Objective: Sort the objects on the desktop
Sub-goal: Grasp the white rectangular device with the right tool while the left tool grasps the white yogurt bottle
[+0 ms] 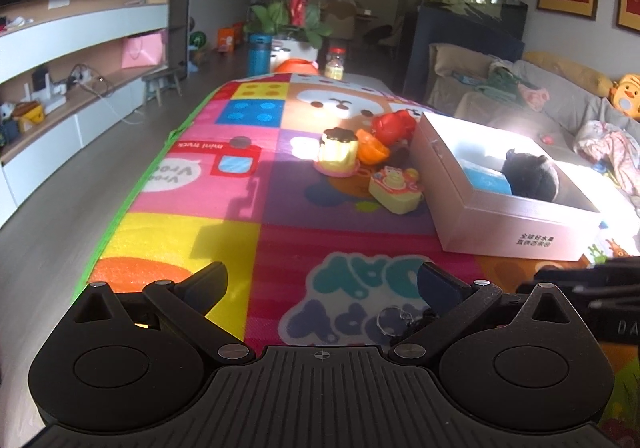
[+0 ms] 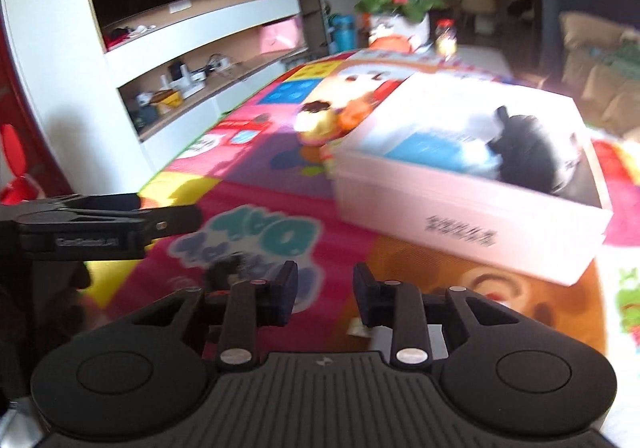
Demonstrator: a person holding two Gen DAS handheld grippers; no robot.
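You are working over a soft foam play mat (image 1: 248,183), printed in bright squares and cartoon figures, its surface matt and slightly pebbled. On it stands the largest item, a shallow rectangular cardboard box (image 1: 516,224), pale and smooth-walled, open at the top. Inside it lie a black plush toy (image 1: 530,177), rounded and fuzzy, and a flat blue item (image 1: 490,181) that you cannot identify from here.

Just beside the box's far left wall sits the unsorted cluster: a red plastic toy (image 1: 394,125), an orange cup-shaped piece (image 1: 372,147), a pale yellow pudding-shaped toy (image 1: 338,153) with a dark top on a pink base, and nearest to you a yellow toy camera (image 1: 394,187), blocky and glossy.

Smallest of all, a clear ring with a dark attachment (image 1: 400,322), seemingly a keyring, lies on the mat close to your left gripper (image 1: 320,280).

Your left gripper stands wide apart and empty. Your right gripper (image 2: 326,288) is narrow, with nothing visible between the pads; its view is blurred.

Judged step: between placements, with the box partly filled. The next move calls for choosing one loose toy, probably the camera, squaring the wide jaws across its flat sides, and lifting it over the box wall.
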